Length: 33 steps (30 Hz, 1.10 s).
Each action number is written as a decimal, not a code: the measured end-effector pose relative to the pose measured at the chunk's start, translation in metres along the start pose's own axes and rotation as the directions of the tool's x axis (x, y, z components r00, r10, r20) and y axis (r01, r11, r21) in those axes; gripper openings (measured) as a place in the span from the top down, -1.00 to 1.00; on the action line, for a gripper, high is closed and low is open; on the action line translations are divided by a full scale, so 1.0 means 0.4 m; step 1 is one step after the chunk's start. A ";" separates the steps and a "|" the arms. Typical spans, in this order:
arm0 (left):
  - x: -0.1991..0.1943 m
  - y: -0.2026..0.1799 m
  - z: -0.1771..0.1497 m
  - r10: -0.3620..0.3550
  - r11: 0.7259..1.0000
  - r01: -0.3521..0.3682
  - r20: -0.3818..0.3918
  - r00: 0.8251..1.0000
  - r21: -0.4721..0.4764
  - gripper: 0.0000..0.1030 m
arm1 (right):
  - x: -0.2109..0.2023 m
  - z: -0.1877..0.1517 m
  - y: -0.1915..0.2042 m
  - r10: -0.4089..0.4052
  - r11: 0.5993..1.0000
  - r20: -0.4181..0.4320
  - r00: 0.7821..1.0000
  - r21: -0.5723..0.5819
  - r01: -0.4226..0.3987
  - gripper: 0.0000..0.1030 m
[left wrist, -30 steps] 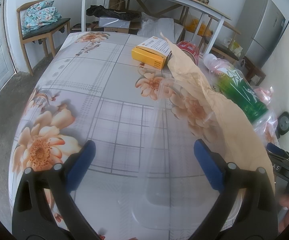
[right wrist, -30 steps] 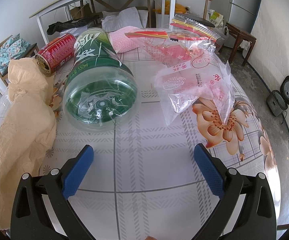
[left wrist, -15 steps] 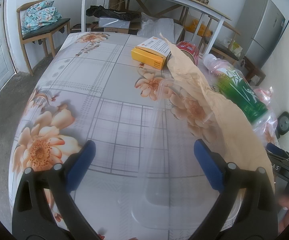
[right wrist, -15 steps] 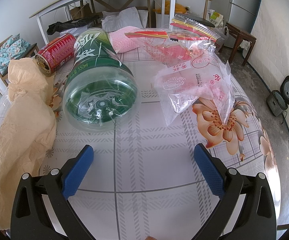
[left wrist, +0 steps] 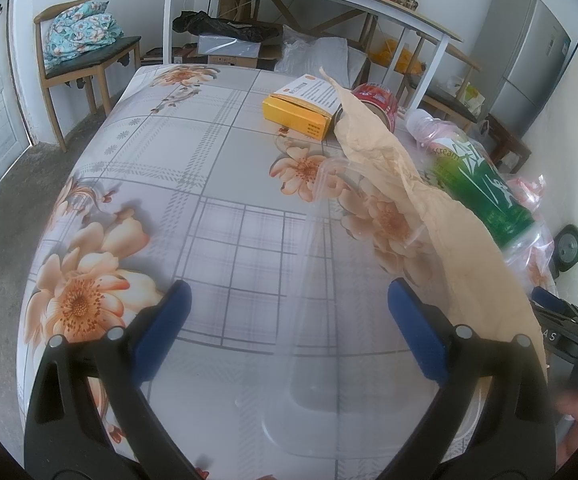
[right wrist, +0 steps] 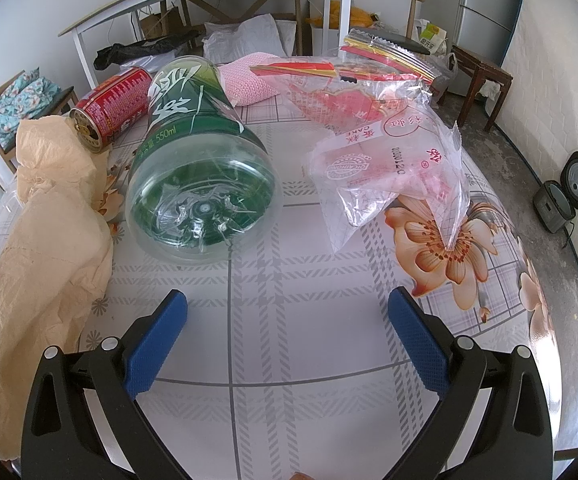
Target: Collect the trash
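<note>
On the flowered tablecloth (right wrist: 289, 264) everything sits in a loose line of litter, and both tools hang just above it. Right gripper (right wrist: 287, 300) is spread wide, blue pads well apart, nothing between them, only bare checked cloth beneath. Straight ahead of it lies the green bottle (right wrist: 197, 168) on its side, clear base facing the camera, label reading 550ml. Just left of the bottle, touching its flank, is the red can (right wrist: 109, 106), also on its side with its top end toward us. Further left, a long crumpled sheet of tan paper (right wrist: 45, 240) runs down the table edge. To the right, a clear plastic bag with red print (right wrist: 389, 160) stands puffed up, and a second red and yellow wrapper (right wrist: 369, 64) lies behind it. A pink knitted cloth (right wrist: 249, 80) sits behind the bottle.

Over to the left gripper (left wrist: 289, 300): jaws open just as wide, gripping nothing. A clear plastic tray (left wrist: 341, 364), hard to make out, lies on the cloth between and ahead of its fingers. The tan paper (left wrist: 441, 208) rises along its right side, with the green bottle (left wrist: 481, 184) beyond. Farther up the table, a yellow box (left wrist: 301, 110) rests beside the red can (left wrist: 377, 98).
</note>
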<state>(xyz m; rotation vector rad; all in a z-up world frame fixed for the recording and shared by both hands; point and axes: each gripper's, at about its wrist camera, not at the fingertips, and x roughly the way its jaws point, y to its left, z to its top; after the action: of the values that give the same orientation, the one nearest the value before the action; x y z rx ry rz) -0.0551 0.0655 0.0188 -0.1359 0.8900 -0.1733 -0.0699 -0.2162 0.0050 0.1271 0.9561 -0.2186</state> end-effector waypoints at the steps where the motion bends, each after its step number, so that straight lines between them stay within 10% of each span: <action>1: 0.000 0.000 0.000 -0.001 1.000 0.001 0.000 1.000 0.000 -0.84 | 0.000 0.000 0.000 0.000 1.000 0.000 1.000 0.000 0.000 -0.88; 33: 0.005 0.005 0.007 0.010 0.999 -0.008 0.046 0.999 -0.031 -0.84 | 0.001 -0.001 0.000 0.000 1.000 0.001 1.000 0.000 0.000 -0.89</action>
<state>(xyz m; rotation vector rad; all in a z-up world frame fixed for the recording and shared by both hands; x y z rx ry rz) -0.0516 0.0672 0.0187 -0.1643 0.8477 -0.1474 -0.0700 -0.2160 0.0043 0.1275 0.9554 -0.2184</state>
